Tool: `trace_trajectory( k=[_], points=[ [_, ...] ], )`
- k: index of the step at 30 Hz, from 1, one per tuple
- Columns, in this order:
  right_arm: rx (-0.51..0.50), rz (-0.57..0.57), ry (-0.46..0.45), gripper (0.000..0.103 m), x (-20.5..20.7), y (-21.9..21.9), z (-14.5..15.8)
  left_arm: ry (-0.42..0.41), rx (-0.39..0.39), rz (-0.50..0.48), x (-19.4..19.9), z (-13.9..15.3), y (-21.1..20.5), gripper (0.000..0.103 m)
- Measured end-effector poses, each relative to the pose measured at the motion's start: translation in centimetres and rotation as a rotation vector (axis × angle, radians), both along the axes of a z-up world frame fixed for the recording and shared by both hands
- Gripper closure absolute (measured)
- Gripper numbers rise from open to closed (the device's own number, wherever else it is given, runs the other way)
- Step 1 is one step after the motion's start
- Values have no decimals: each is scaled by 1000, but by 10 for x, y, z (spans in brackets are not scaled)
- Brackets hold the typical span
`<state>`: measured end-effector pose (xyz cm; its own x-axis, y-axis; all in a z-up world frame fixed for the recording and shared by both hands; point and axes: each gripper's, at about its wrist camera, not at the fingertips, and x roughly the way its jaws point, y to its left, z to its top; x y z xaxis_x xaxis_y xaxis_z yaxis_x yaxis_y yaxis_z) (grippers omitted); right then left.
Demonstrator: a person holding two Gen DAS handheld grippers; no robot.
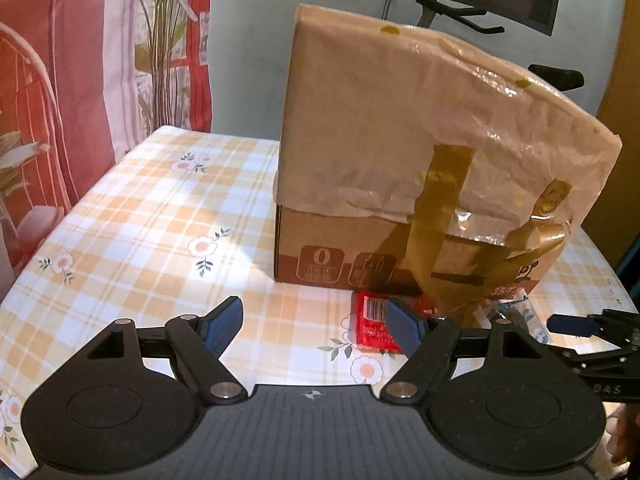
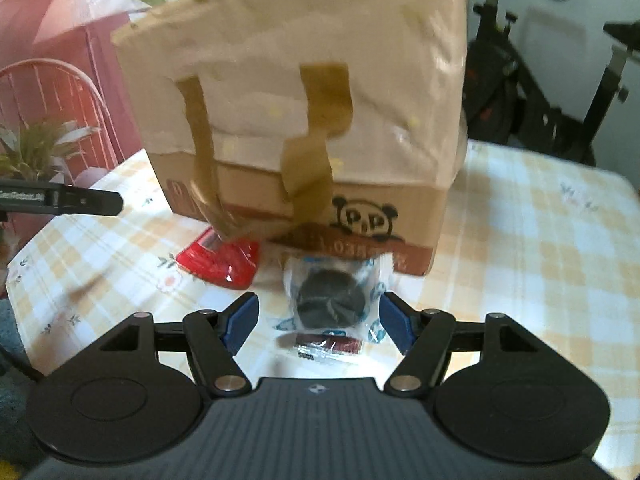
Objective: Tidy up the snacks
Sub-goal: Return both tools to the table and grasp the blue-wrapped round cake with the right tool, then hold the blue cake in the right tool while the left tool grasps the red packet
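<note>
Cardboard box [image 1: 360, 128] stands upright on the checked tablecloth [image 1: 140, 220], its upper part wrapped in pale plastic film and crossed by 2 strips of brown tape [image 1: 436, 200]. I read a panda print on the lower front of the box in the right wrist view.

Left gripper [image 1: 314, 324]: I see both blue pads [image 1: 224, 326] well apart, nothing between them, only bare cloth below. Jaws are open. The red snack packet [image 1: 370, 322] lies flat on the cloth just in front of the box, partly behind the right-hand pad of this gripper. I cannot tell whether that pad touches it.

Right gripper [image 2: 319, 320]: jaws stand apart. The clear-wrapped dark round cookie [image 2: 330, 300] lies on the cloth between the 2 pads, close to the box front. I see a gap on each side, so the pads are not pressing on it. A small brown-wrapped snack [image 2: 326, 346] lies just nearer the camera than the cookie, touching or nearly touching its wrapper.

In the right wrist view the red snack packet sits to the left of the cookie, a loose tape end hanging over its top edge. The left gripper's finger shows at the left edge of that view.

Background: I see a potted plant [image 1: 160, 20] and red-and-pink patterned fabric behind the table, and an exercise bike [image 2: 540, 60] to the right of the box.
</note>
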<state>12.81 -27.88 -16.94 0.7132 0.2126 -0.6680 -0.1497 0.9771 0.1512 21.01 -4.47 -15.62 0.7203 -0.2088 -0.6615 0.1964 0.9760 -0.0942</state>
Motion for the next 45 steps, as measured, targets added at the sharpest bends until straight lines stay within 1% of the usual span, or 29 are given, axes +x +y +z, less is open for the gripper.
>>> trace_trajectory(
  k=[2,4,10,11,13,16,24,30,32,34,37,41,43,45],
  points=[
    [-1,-5,1,31,4,0,-5,7,2,1,0,-1,-1,23],
    [-10,-13,-1,26,9,0,-8,13,5,3,0,-3,-1,23],
    [-4,-43,2,25,25,-2,-18,27,7,0,0,-6,-3,23],
    [-6,-41,-1,26,26,-2,-21,30,8,-3,0,-7,-4,23],
    [-15,-32,-15,33,24,-1,-25,36,9,-8,-1,-8,-4,23],
    [12,-25,-48,40,16,-1,-29,50,8,-11,0,-11,-5,23],
    [86,-82,-97,44,4,-14,-31,91,11,-46,2,-22,-12,23],
    [133,-206,-181,44,-13,-31,-24,96,9,-53,6,-27,-14,23],
    [145,-239,-182,44,-14,-37,-25,99,1,-59,9,-28,-15,22],
    [160,-256,-160,44,-11,-42,-27,106,-5,-69,12,-31,-18,22],
    [170,-245,-154,44,-8,-42,-28,107,-5,-88,18,-34,-26,22],
    [164,-198,-153,44,-8,-35,-29,99,-3,-106,30,-40,-42,21],
    [165,-179,-148,44,-8,-33,-30,103,-13,-126,34,-43,-49,21],
    [168,-171,-145,44,-8,-33,-31,98,-6,-148,38,-46,-58,20]
  ],
)
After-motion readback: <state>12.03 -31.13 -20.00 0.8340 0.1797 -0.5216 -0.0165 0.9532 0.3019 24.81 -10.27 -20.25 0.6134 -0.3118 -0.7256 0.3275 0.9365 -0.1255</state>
